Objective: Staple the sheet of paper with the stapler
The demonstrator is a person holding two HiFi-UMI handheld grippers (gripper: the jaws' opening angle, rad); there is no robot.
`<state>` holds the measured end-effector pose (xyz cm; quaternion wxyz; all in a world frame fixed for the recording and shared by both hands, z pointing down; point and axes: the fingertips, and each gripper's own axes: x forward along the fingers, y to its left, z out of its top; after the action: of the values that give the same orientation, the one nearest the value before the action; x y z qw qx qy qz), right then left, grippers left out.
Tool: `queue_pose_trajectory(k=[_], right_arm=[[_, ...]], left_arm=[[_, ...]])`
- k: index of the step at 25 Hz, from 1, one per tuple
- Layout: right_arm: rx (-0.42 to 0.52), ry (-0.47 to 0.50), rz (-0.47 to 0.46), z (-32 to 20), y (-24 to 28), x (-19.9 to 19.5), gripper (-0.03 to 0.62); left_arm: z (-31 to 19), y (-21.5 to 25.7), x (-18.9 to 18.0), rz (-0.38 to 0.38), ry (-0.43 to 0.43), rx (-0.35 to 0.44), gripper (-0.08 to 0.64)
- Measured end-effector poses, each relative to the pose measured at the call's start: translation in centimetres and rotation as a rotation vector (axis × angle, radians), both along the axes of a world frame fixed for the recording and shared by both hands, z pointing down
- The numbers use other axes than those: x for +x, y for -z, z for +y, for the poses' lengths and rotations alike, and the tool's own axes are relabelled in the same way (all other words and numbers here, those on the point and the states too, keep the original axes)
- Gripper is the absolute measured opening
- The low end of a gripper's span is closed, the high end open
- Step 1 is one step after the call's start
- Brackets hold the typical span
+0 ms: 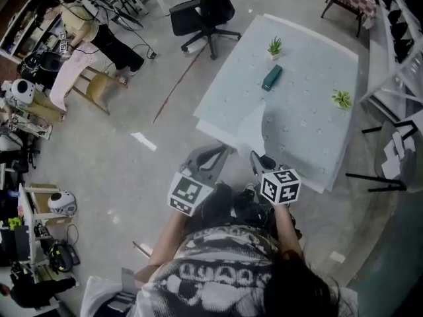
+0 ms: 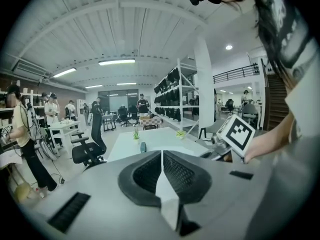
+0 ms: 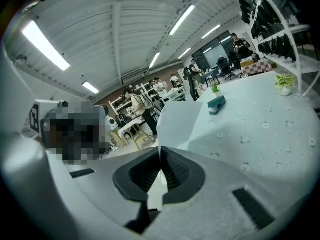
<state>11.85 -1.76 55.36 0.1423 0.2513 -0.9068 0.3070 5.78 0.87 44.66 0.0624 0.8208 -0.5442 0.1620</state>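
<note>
Pose: left gripper [image 1: 216, 154] and right gripper [image 1: 257, 158] are side by side at the table's [image 1: 310, 114] near edge, both tilted slightly down. I see the right jaws clamped on the sheet of paper [image 3: 176, 121], which stands up white and bent over that edge. The left jaws are together, but I cannot tell whether they pinch it. The teal stapler [image 1: 271, 78] lies toward the far edge.

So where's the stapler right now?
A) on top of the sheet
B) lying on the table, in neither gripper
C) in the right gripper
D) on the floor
B: the stapler lies on the table, beyond the sheet that the left gripper and the right gripper both clamp.
</note>
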Motion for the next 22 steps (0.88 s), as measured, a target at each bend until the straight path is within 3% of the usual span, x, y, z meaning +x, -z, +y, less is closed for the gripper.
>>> queue_pose_trajectory(k=[6, 9, 12, 15, 22], right_arm=[[-0.097, -0.065, 0.077, -1.0, -4.4, 0.8, 0.0], [-0.14, -0.112, 0.101, -2.4, -5.6, 1.2, 0.0], [-0.156, -0.098, 0.161, -3.6, -6.9, 0.8, 0.0], [-0.152, -0.078, 0.22, -5.1, -7.6, -0.2, 0.0], [-0.237, -0.107, 0.241, -10.1, -8.9, -2.2, 0.0]], left_arm=[[-2.4, -1.2, -1.2, -0.008, -0.04, -0.025, 0.012], [-4.7, -1.3, -1.4, 0.001, -0.095, -0.024, 0.011], [-7.1, -1.4, -1.7, -0.009, -0.157, -0.021, 0.011], [-9.6, -1.3, -3.2, -0.011, -0.201, -0.018, 0.012], [-13.8, -1.7, -8.5, 0.001, -0.267, -0.03, 0.012]])
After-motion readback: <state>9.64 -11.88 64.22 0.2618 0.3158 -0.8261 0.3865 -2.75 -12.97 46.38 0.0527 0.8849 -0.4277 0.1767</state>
